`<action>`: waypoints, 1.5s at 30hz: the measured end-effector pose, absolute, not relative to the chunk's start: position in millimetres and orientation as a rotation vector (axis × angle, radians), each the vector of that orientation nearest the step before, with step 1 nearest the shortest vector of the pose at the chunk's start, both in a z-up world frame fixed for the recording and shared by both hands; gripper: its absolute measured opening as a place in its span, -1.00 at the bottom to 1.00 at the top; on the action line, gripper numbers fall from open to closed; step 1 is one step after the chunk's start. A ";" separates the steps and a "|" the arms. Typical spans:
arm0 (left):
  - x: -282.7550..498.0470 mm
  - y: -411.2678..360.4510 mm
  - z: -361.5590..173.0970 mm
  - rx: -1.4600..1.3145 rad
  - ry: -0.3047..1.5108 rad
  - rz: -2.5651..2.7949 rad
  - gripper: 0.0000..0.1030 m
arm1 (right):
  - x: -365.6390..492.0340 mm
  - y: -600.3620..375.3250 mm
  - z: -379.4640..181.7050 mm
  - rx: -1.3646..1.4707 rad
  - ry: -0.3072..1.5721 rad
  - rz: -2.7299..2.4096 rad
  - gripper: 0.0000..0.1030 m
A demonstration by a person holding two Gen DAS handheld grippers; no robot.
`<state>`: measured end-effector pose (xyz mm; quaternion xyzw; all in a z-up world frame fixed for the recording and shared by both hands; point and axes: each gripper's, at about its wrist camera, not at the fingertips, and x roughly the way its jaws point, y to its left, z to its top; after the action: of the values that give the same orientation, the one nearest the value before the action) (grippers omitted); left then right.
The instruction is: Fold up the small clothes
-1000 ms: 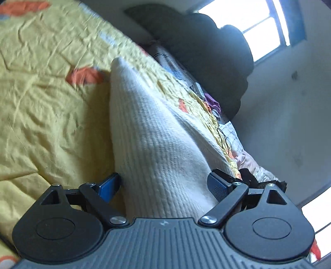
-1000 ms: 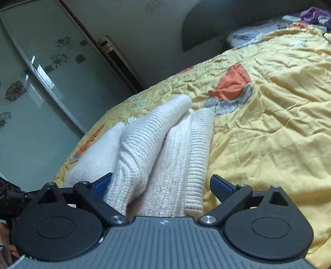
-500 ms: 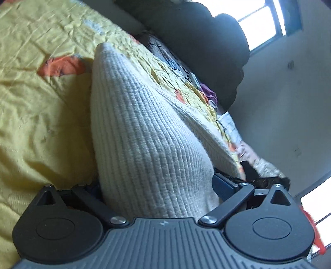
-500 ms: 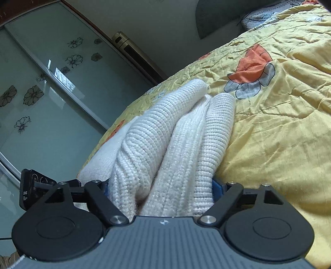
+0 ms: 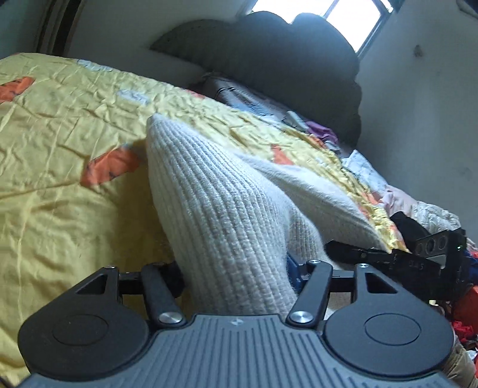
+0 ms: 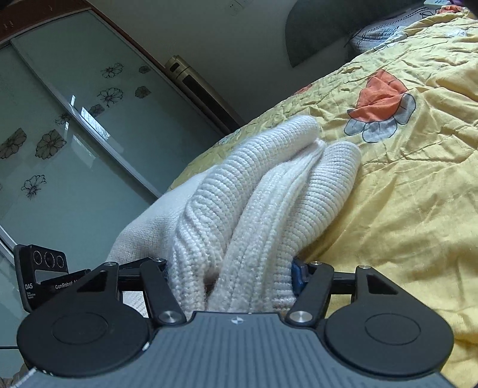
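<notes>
A cream ribbed knit garment (image 5: pixel 215 215) lies on the yellow floral bedspread (image 5: pixel 59 185). My left gripper (image 5: pixel 236 274) is shut on one bunched end of it; the knit fills the gap between the fingers. My right gripper (image 6: pixel 236 277) is shut on another bunched end of the same garment (image 6: pixel 269 191), which folds into thick ridges ahead of it. The fingertips of both grippers are hidden by fabric. The right gripper's body shows at the right of the left wrist view (image 5: pixel 418 253), and the left one at the left of the right wrist view (image 6: pixel 44 274).
A dark headboard (image 5: pixel 283 65) and pillows with loose clothes (image 5: pixel 319 131) lie at the head of the bed. A window (image 5: pixel 352 15) is above. A glass sliding wardrobe door with flower prints (image 6: pixel 59 134) stands beside the bed.
Both grippers have closed from open onto the knit garment. The left wrist view has swung so the headboard sits more central and the other gripper comes into view.
</notes>
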<state>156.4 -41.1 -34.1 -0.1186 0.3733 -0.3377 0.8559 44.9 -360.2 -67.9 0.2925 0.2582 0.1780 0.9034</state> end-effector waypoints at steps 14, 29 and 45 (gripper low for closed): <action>121.0 -50.0 -22.5 -0.042 0.724 -0.571 0.57 | 22.8 -353.1 -71.3 0.592 0.564 0.280 0.53; 100.1 -57.6 -19.6 0.044 0.679 -0.537 0.58 | -4.9 -338.2 -68.5 0.518 0.579 0.209 0.51; 162.5 -47.1 -18.4 -0.091 0.760 -0.669 0.90 | 43.8 -365.7 -67.5 0.643 0.616 0.274 0.71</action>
<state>162.5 -47.1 -18.4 -0.0435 0.3637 -0.3205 0.8736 43.8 -365.7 -67.5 0.3101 0.2969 0.1321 0.8934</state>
